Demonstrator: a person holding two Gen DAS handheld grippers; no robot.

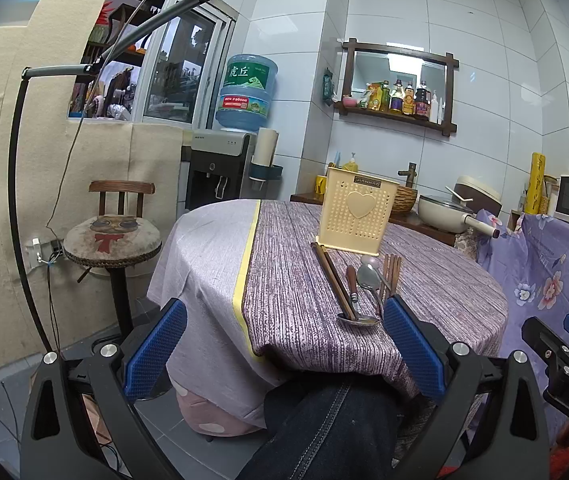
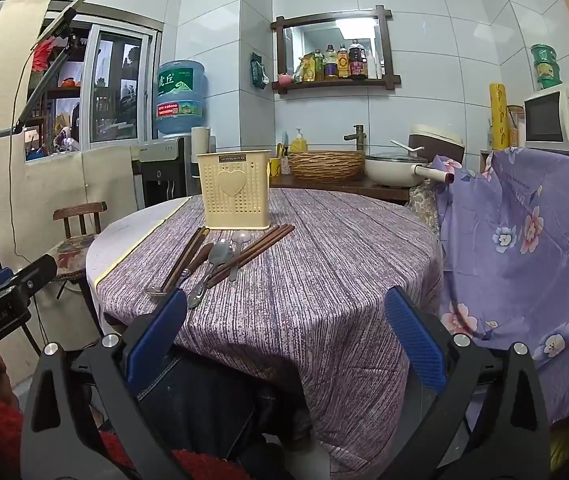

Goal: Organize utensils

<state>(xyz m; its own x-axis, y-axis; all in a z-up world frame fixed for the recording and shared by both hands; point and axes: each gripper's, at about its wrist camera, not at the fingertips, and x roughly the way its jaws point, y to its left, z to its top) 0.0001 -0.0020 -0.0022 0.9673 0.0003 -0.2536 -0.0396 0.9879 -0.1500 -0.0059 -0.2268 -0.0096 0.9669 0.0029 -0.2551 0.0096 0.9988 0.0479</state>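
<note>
A cream perforated utensil holder with a heart stands upright on the round table; it also shows in the right wrist view. In front of it lie dark chopsticks, a wood-handled utensil, metal spoons and a second brown chopstick bundle. The same pile shows in the right wrist view: chopsticks, spoons, brown chopsticks. My left gripper is open and empty, short of the table's near edge. My right gripper is open and empty, also before the table.
A purple striped cloth covers the table. A stool stands to the left, a water dispenser behind it. A floral cloth drapes at right. A basket and a pan sit on the counter. My leg is below the table.
</note>
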